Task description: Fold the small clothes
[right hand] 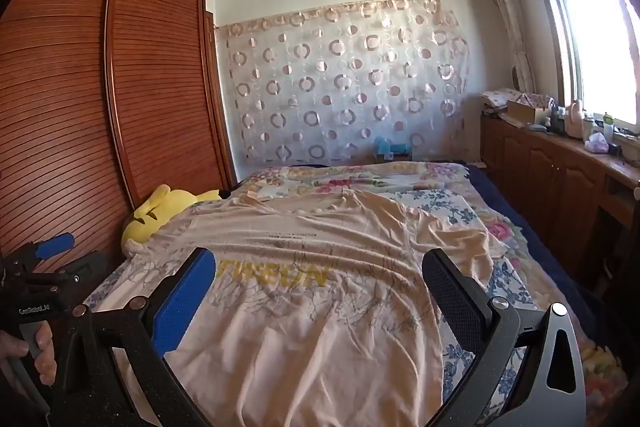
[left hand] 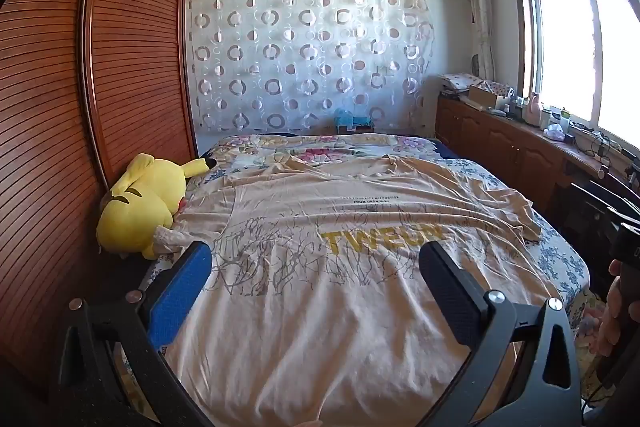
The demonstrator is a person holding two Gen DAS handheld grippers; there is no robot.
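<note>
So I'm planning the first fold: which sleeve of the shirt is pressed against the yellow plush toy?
The shirt's sleeve on the wardrobe side touches the plush toy; the window-side sleeve lies free on the bedsheet.

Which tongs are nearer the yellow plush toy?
Left. The left tongs hover just beside the plush toy; the right tongs hang farther over, above the shirt.

I cannot see the T-shirt's (left hand: 320, 307) near hem; the bottom edge cuts it off in both wrist views. The plush toy (right hand: 160, 213) is partly covered by the left sleeve. The small print above the yellow lettering (left hand: 370, 200) is too small for me to read. Clutter on the cabinet top (left hand: 532, 111) is indistinct against the overexposed window (left hand: 580, 47).
</note>
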